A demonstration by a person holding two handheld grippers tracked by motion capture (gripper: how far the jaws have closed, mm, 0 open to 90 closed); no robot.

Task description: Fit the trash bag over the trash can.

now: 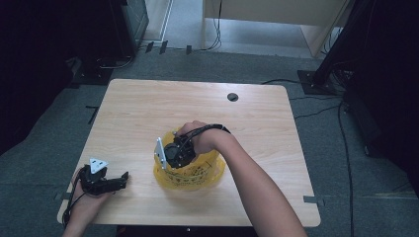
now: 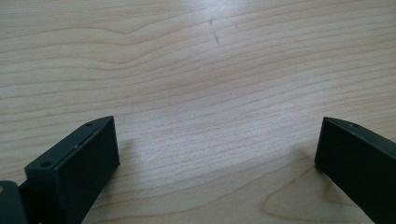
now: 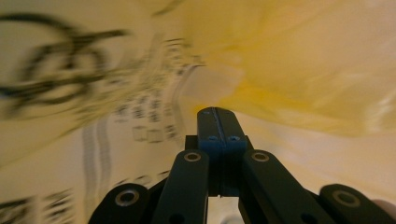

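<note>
Yellow printed plastic bag (image 1: 190,173) sits mid-counter (image 1: 148,108), toward the near edge. Right tongs (image 1: 170,154) pressed into it, jaws fully closed; can't tell if film is pinched. Left tongs (image 1: 123,178) rest near-left on bare wood, jaws wide apart, empty.

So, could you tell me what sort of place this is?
Probably a lab or recording workspace: a bare wooden table on grey carpet, loose cables, and dark stands around it.
</note>
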